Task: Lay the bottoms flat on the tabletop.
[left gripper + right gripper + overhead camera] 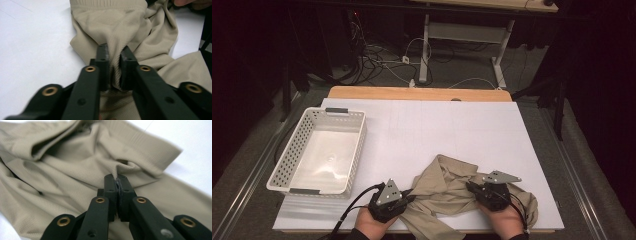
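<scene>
A crumpled beige shirt (447, 187) lies at the near edge of the white table (452, 130). My left gripper (411, 198) holds its left side: in the left gripper view a thick fold of the shirt (125, 30) is squeezed between the two black jaws of the left gripper (115, 53). My right gripper (471, 187) holds the right side. In the right gripper view the right gripper (117, 181) has its jaws pressed together on a thin pinch of the shirt (82, 170) by a folded edge. A hand holds each gripper from the bottom edge.
A white slatted plastic basket (319, 150) stands at the left of the table, with nothing in it. Beyond the table's far wooden edge (419, 93) are cables and a desk frame (462, 35) on the floor.
</scene>
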